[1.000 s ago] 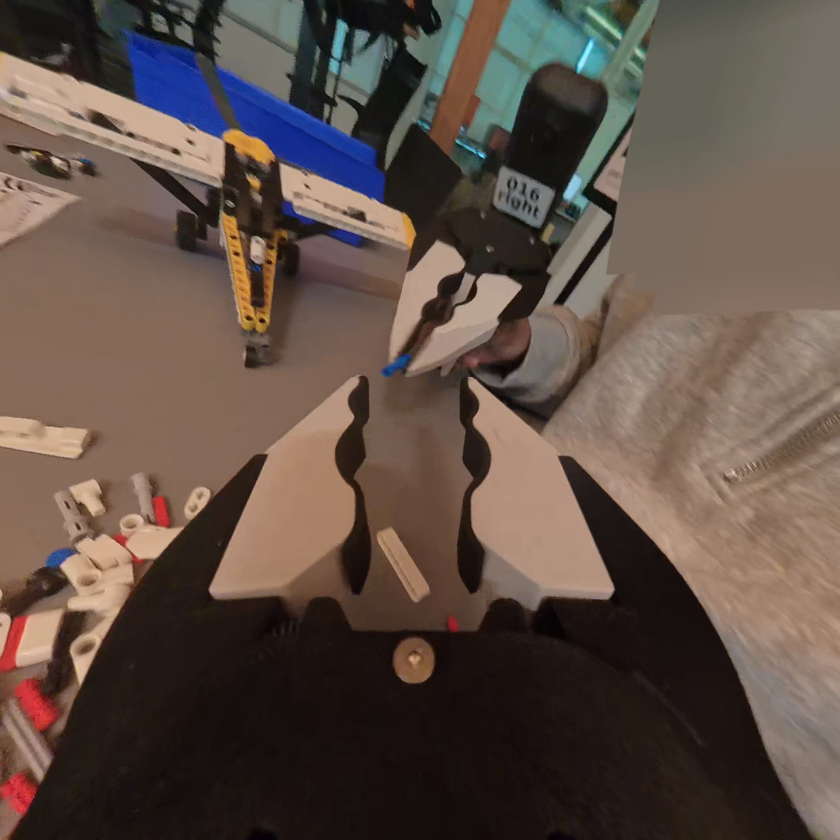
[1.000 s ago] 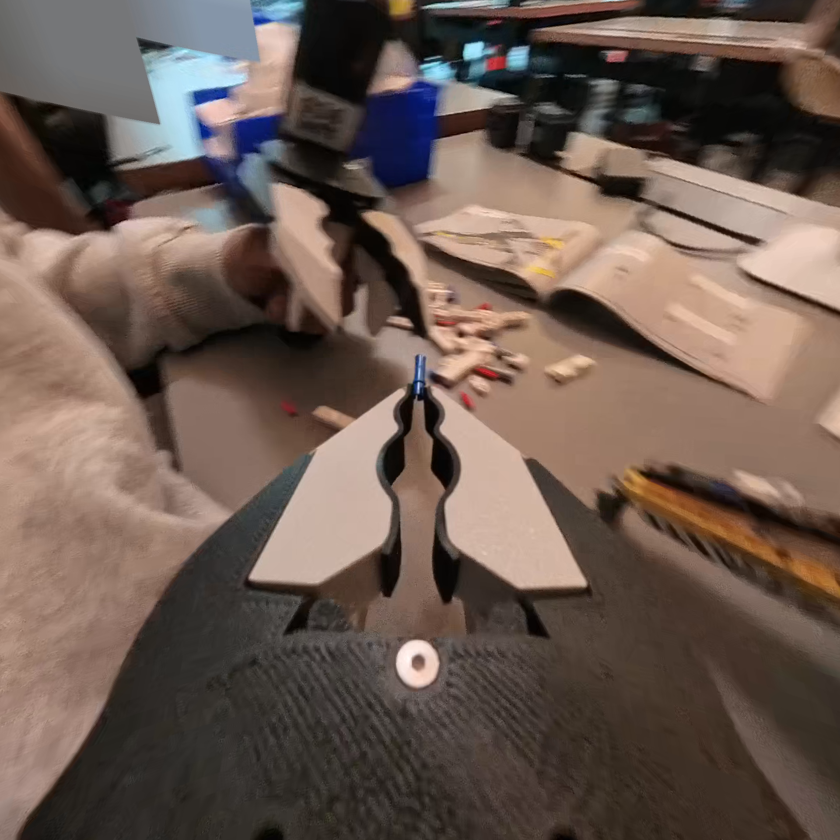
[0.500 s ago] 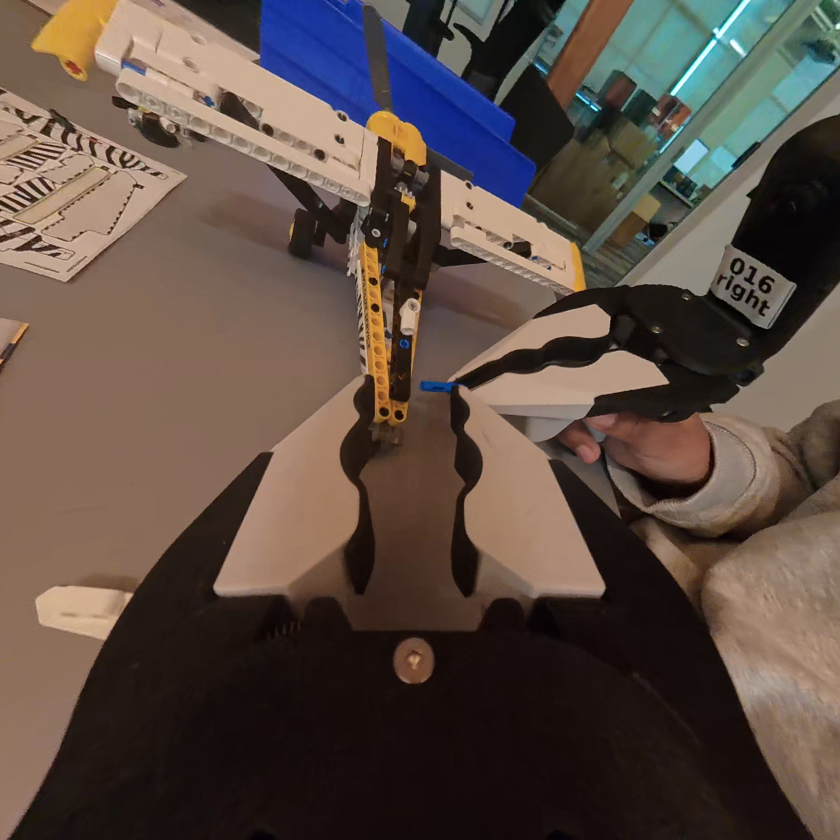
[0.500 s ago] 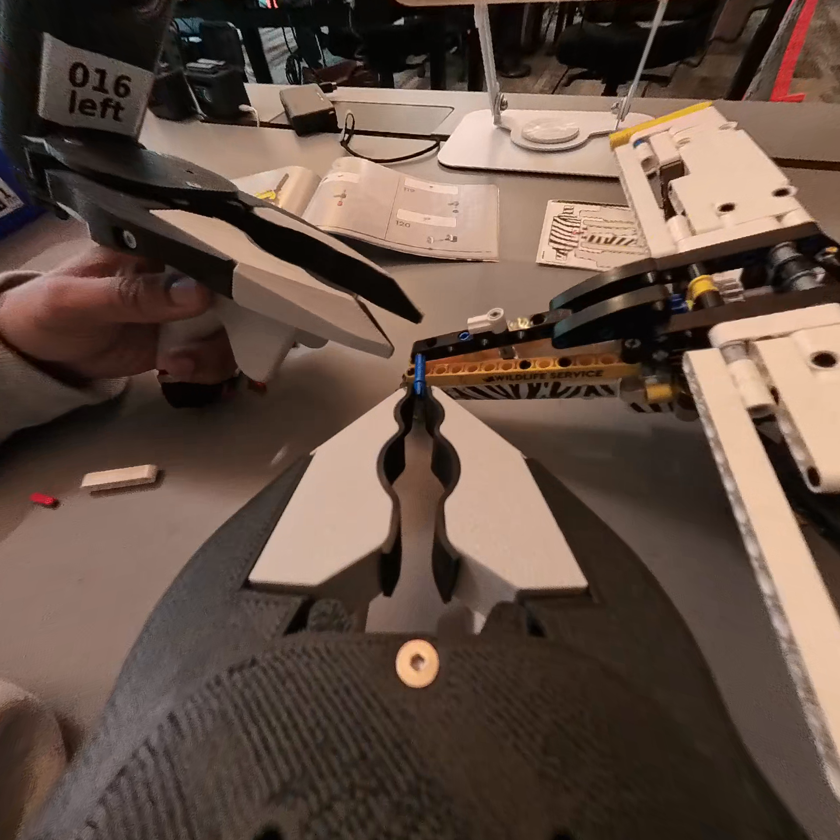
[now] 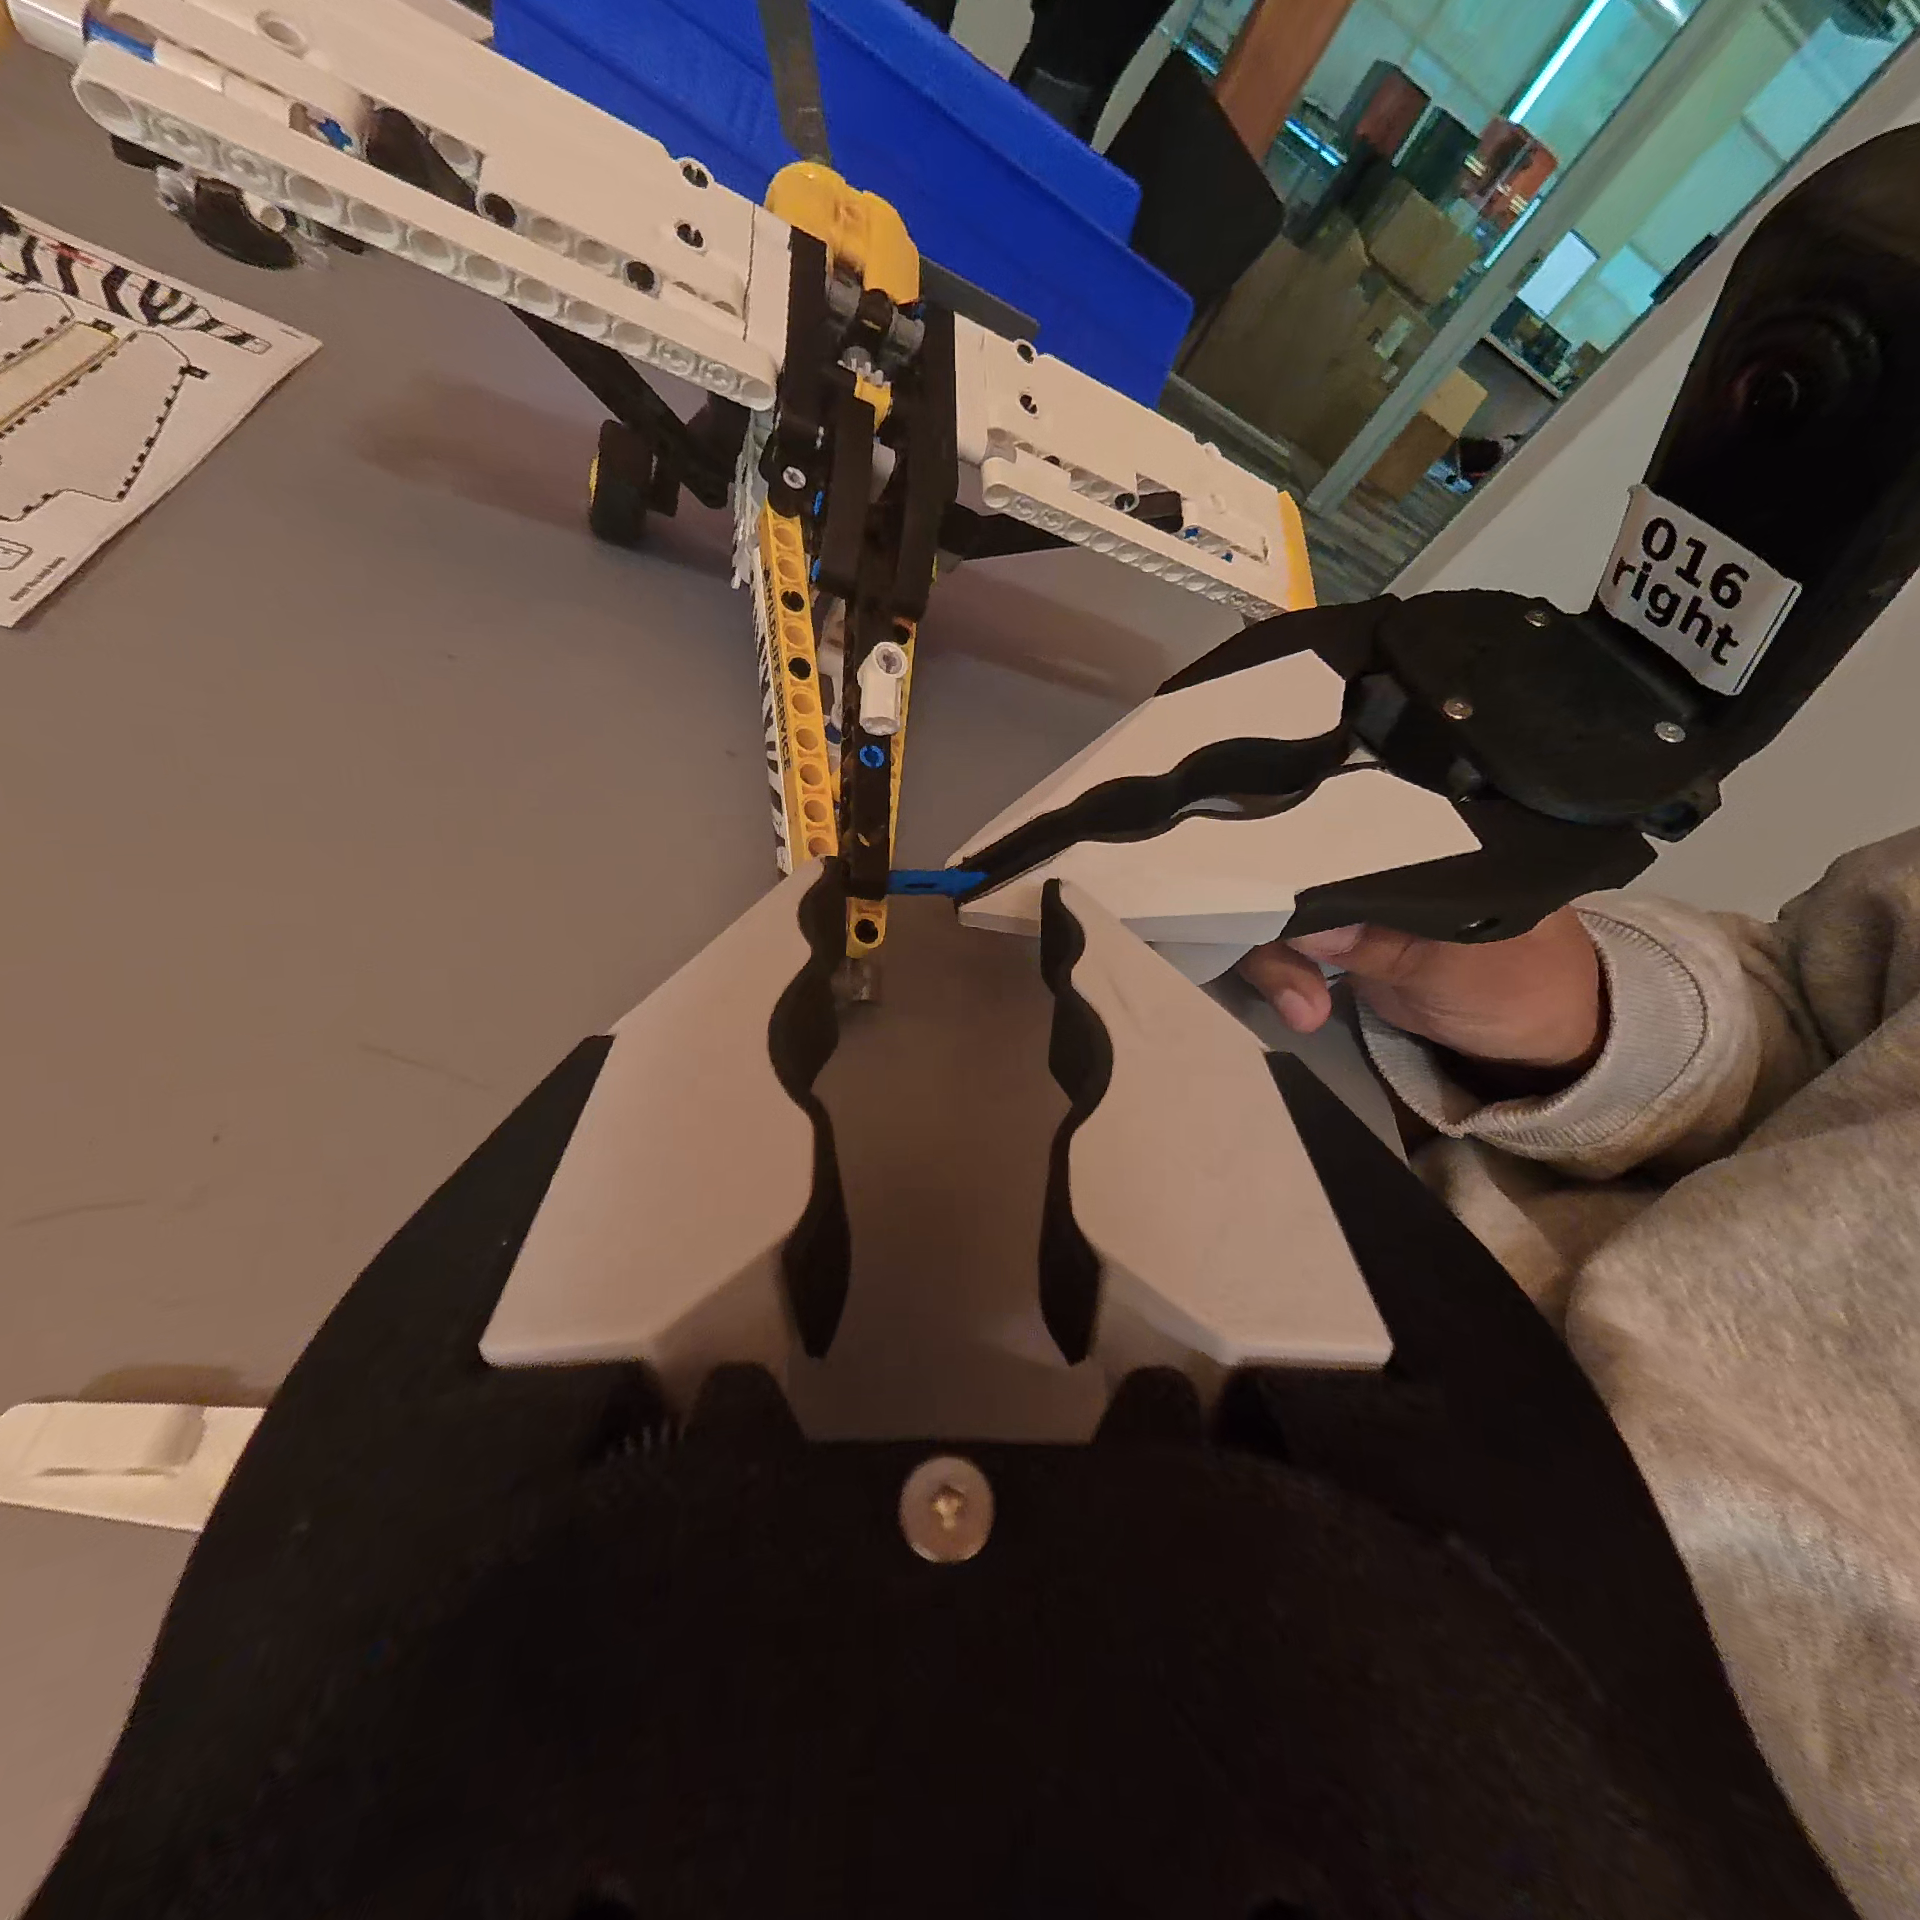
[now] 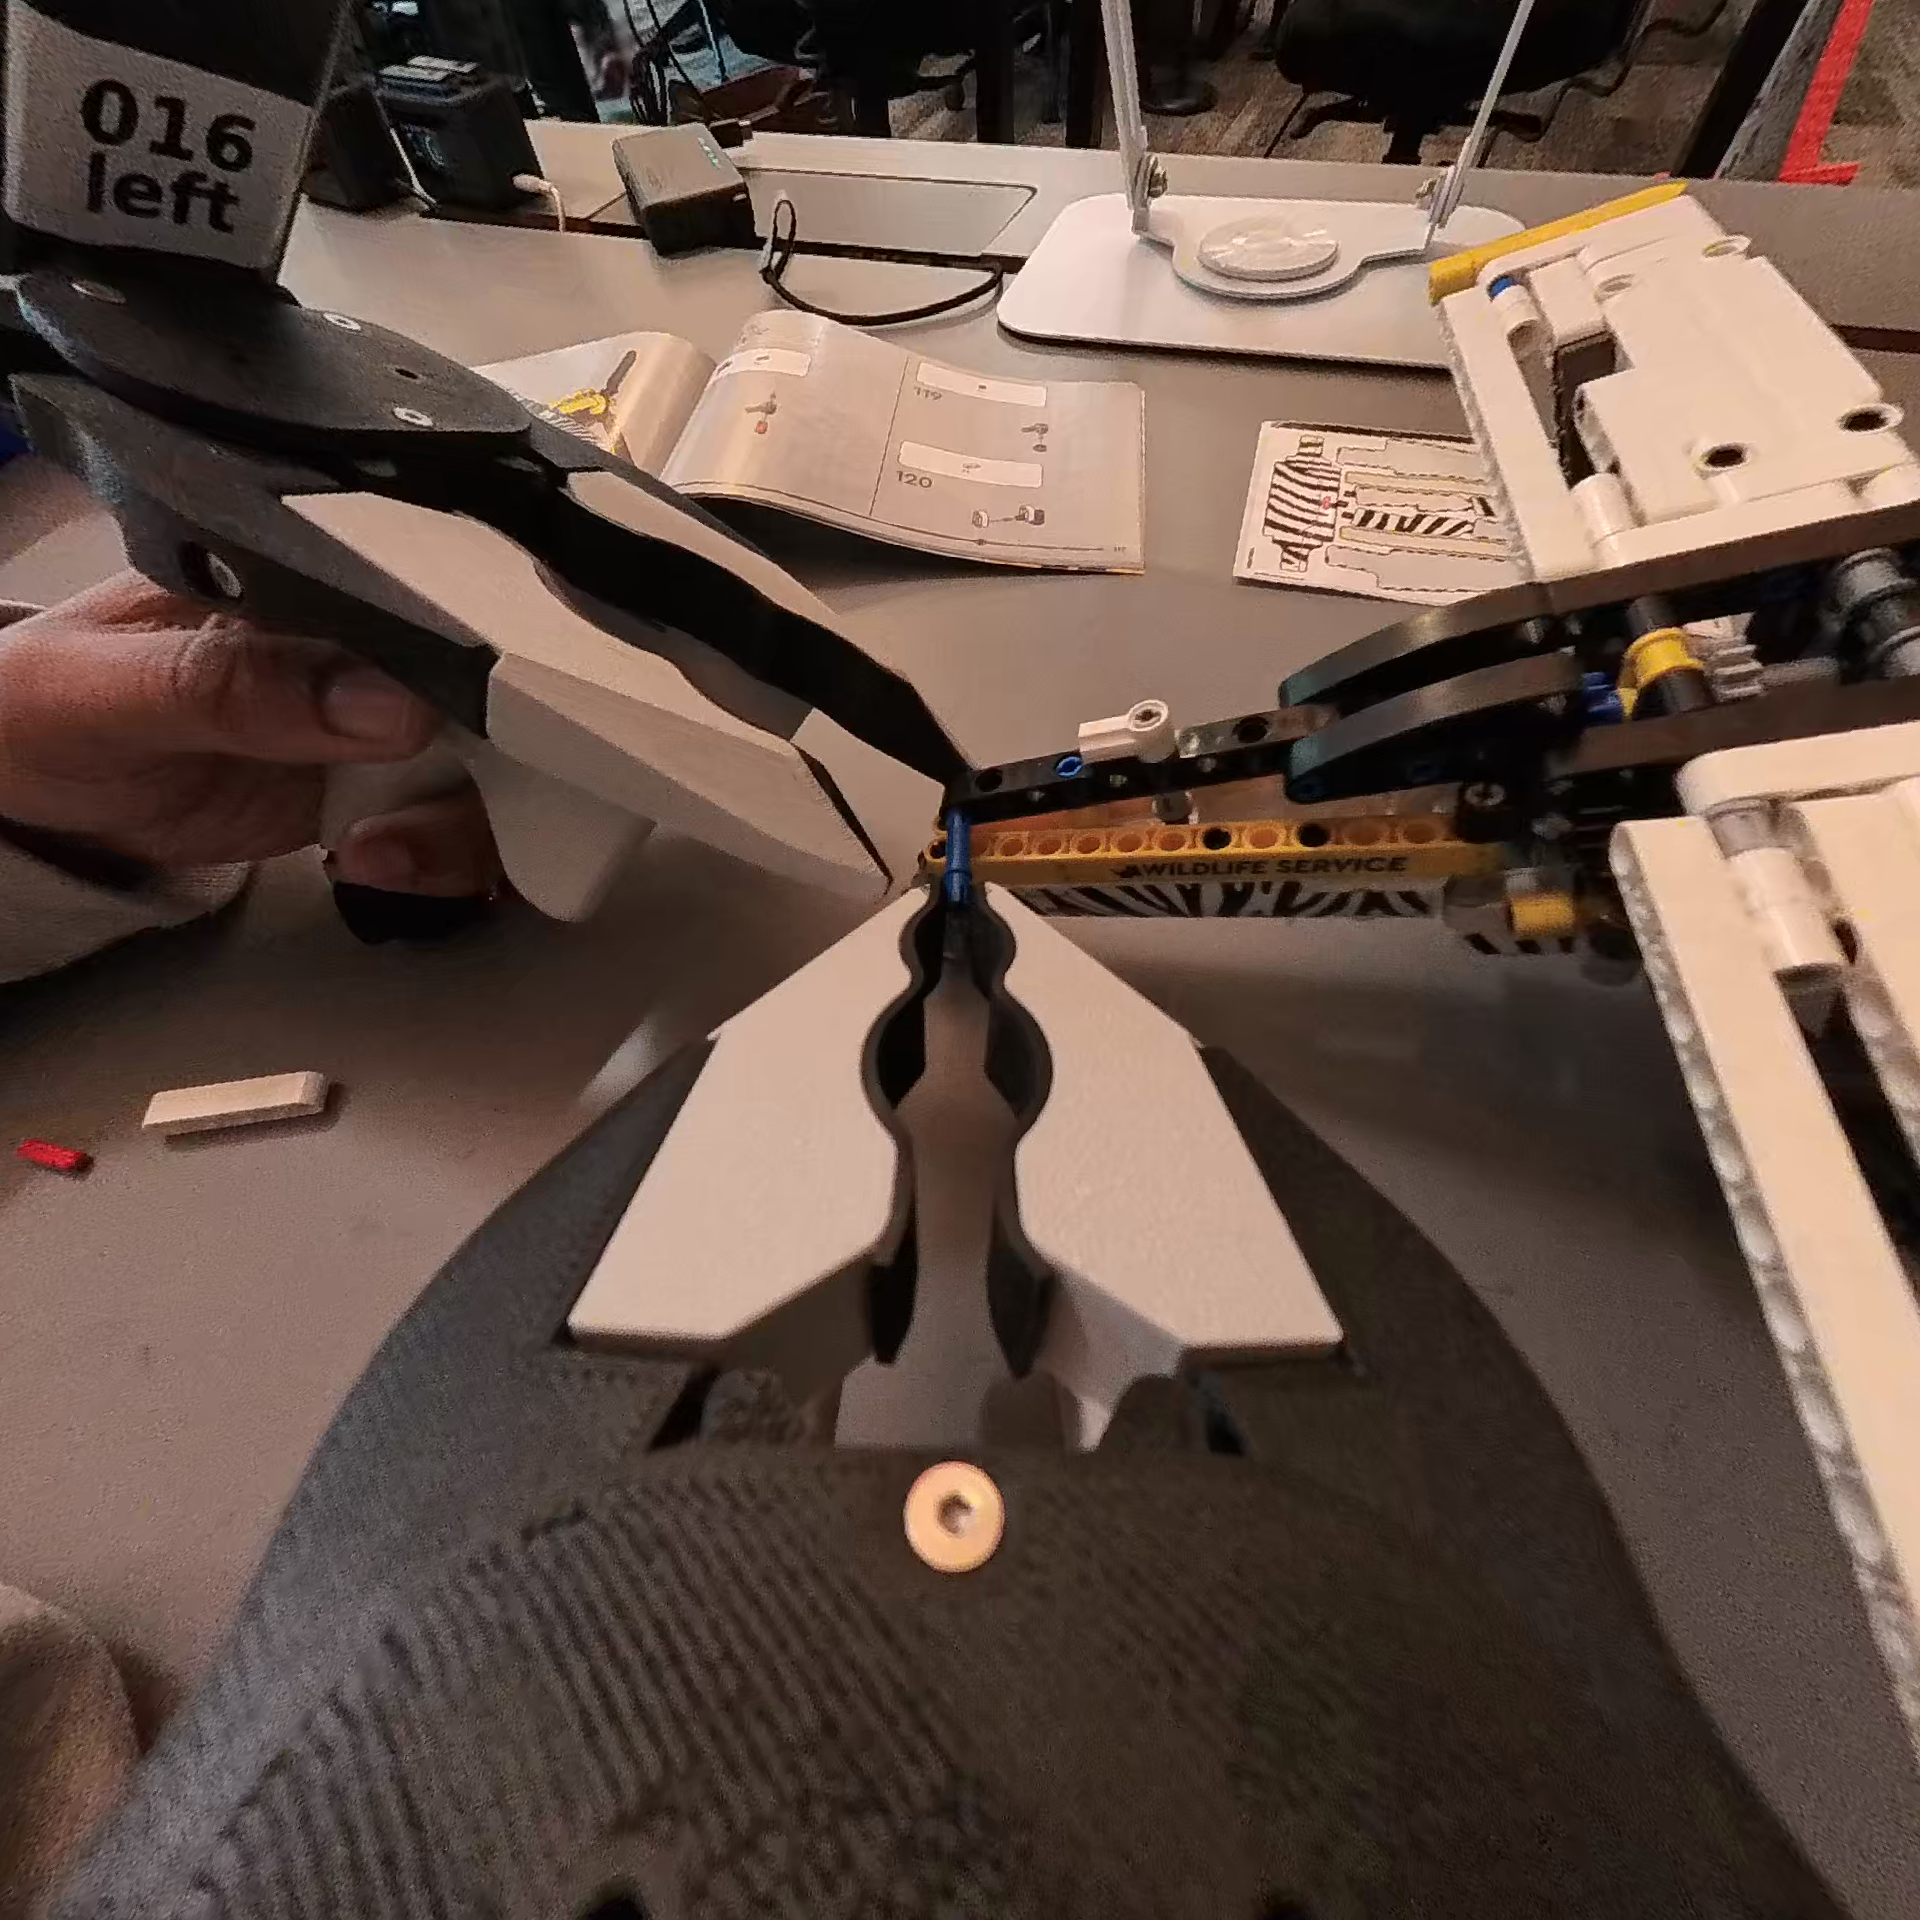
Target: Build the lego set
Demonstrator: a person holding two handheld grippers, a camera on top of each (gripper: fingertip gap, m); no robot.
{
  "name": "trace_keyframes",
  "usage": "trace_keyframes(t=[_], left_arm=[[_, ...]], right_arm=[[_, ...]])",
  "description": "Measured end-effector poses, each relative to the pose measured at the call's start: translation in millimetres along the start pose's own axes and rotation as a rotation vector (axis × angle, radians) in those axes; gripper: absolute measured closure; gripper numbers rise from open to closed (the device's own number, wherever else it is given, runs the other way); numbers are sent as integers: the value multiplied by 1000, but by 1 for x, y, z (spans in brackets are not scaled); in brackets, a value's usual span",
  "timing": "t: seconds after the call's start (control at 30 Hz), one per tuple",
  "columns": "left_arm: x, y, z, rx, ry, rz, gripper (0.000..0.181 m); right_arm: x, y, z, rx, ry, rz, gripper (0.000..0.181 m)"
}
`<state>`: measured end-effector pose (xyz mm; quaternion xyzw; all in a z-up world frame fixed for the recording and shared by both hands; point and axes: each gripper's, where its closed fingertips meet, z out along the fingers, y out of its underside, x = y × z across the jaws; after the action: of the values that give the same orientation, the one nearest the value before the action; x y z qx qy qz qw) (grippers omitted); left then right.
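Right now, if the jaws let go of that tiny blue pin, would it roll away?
Probably. The thin blue plastic pin looks round and light, so it would likely roll on the smooth grey table. Only its end is pinched by the right gripper, so it may slip.

Grey table (image 6: 1195,644), glass partition (image 5: 1558,208) behind

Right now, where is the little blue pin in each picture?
Left wrist view: the blue pin lies sideways just above centre, between the right gripper and the tail beam's end.
Right wrist view: the blue pin stands upright at centre, pinched at the fingers' tips.
Shared landmark: the yellow tail beam of the plane model, right beside the pin in both.
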<state>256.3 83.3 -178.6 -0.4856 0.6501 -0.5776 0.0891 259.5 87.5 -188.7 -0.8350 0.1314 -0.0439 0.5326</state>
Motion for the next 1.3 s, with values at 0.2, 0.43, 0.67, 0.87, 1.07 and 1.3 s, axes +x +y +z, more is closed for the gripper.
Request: trace_keyframes(t=[0.2, 0.43, 0.67, 0.87, 1.07, 1.3], left_arm=[[0, 0, 0, 1, 7, -13, 145], [-1, 0, -1, 3, 14, -32, 146], [-2, 1, -1, 4, 15, -41, 147], [-2, 1, -1, 5, 18, -53, 149], [-1, 1, -1, 8, 29, -70, 149], [4, 4, 0, 2, 48, -81, 150]], right_arm=[[0, -2, -1, 13, 12, -13, 178], [-1, -1, 0, 9, 53, -80, 178], [-1, -1, 1, 1, 102, -163, 178], [-1, -2, 0, 9, 142, -221, 178], [-1, -3, -1, 17, 178, -282, 178], [-2, 1, -6, 14, 195, -345, 178]])
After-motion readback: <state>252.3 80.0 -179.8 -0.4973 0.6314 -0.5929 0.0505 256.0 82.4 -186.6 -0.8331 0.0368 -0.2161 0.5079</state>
